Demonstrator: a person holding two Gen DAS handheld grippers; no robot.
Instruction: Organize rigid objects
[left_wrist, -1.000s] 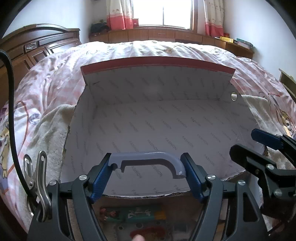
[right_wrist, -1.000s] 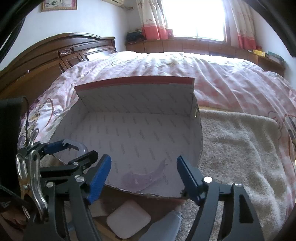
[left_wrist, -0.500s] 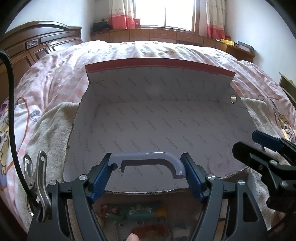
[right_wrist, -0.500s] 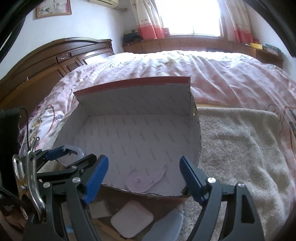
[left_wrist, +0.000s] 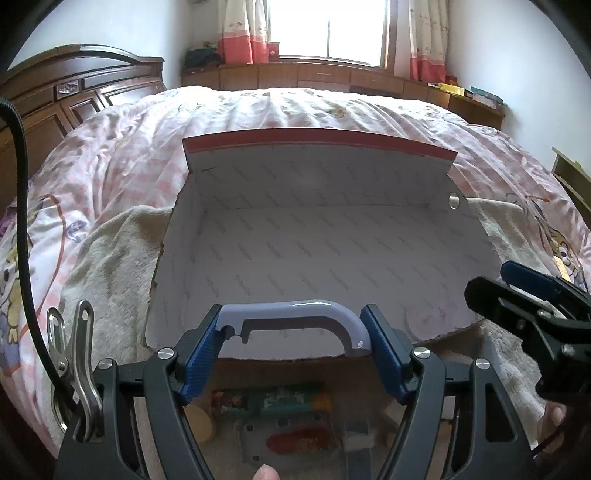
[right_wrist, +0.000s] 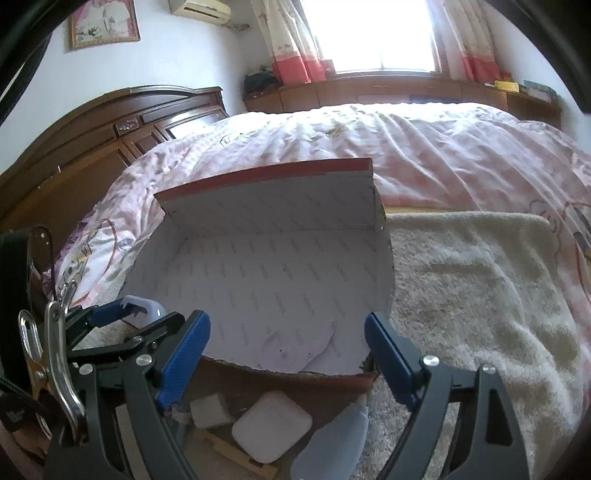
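The left gripper (left_wrist: 293, 341) is holding a grey curved handle (left_wrist: 291, 314) across its ends, over the near edge of the open cardboard box (left_wrist: 317, 254) on the bed. It should be going further in before letting go. The right gripper (right_wrist: 286, 341) is opening, nothing between its jaws; a pale lilac flat piece (right_wrist: 295, 349) is lying in the box's near right corner.

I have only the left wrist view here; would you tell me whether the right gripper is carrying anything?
Observer: No. In the right wrist view nothing sits between the right gripper's jaws, which are opening.
Operator: Thank you. What is the faint swirl in the box's near right corner?
Observer: A flat lilac piece, lying on the floor of the box by its near edge.
Operator: Is anything in front of the box on that side?
Observer: A white square pad, beside a small white block.
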